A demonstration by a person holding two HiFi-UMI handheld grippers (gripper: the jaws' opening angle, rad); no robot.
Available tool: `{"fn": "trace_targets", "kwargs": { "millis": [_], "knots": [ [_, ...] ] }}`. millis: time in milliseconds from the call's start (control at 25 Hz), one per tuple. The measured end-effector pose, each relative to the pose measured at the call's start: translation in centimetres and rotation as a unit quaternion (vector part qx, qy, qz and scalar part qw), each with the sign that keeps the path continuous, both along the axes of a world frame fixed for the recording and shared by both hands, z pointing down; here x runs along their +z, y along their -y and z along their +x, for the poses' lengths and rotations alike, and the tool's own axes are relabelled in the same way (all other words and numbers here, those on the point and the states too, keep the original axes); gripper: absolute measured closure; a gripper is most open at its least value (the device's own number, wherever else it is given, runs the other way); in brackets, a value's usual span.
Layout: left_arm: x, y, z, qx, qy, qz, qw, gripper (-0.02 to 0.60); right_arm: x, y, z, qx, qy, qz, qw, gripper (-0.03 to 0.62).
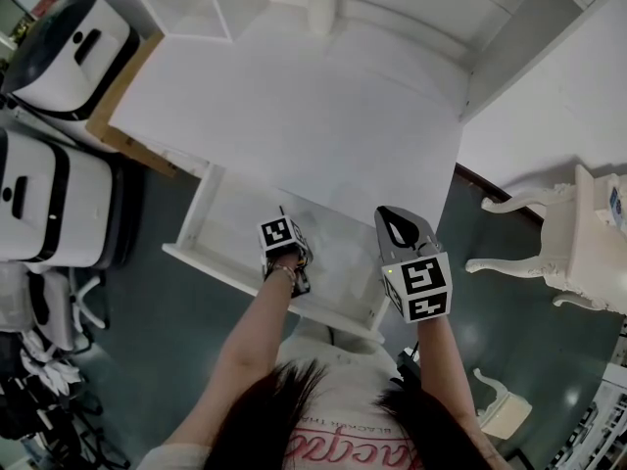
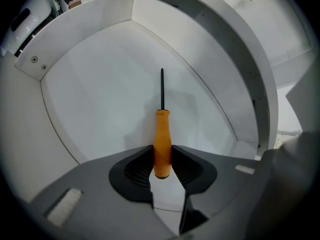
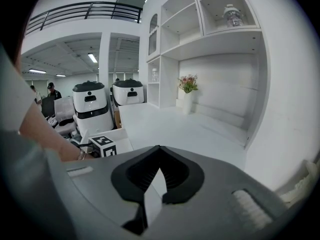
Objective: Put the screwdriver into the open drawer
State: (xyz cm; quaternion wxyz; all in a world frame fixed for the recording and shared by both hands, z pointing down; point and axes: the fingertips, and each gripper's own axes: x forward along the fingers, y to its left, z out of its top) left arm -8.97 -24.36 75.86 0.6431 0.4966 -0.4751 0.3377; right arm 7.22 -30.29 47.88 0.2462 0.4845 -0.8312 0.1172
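Observation:
A screwdriver with an orange handle (image 2: 162,139) and a thin black shaft (image 2: 162,86) sticks out forward from my left gripper (image 2: 162,160), which is shut on the handle's lower end. The shaft points down at the white floor of the open drawer (image 2: 105,94). In the head view the left gripper (image 1: 284,248) hangs steeply down inside the drawer (image 1: 199,221) under the white desk (image 1: 294,116); the screwdriver is hidden there. My right gripper (image 1: 397,225) is held over the drawer's right end, jaws shut with nothing between them (image 3: 159,149).
Two white robots (image 1: 69,47) (image 1: 39,204) stand at the left. A vase with flowers (image 1: 321,3) is at the desk's far edge. A white chair (image 1: 578,243) is at the right. Wall shelves hold a bottle (image 3: 232,15).

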Motion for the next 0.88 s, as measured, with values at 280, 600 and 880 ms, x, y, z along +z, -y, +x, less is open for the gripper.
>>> {"fn": "trace_targets", "kwargs": {
  "millis": [280, 600, 880],
  "knots": [
    [-0.3, -0.1, 0.4, -0.001, -0.007, -0.001, 1.0000, 0.388, 0.3, -0.4, -0.3, -0.002, 0.002, -0.002, 1.000, 0.592],
    [-1.4, 0.0, -0.1, -0.006, -0.011, 0.015, 0.9998, 0.258, 0.2, -0.8, -0.6, 0.000, 0.006, -0.003, 1.000, 0.592],
    [-3.8, 0.6, -0.7, -0.007, -0.029, 0.044, 0.9986, 0.267, -0.8, -1.5, -1.3, 0.009, 0.008, 0.008, 1.000, 0.592]
  ]
}}
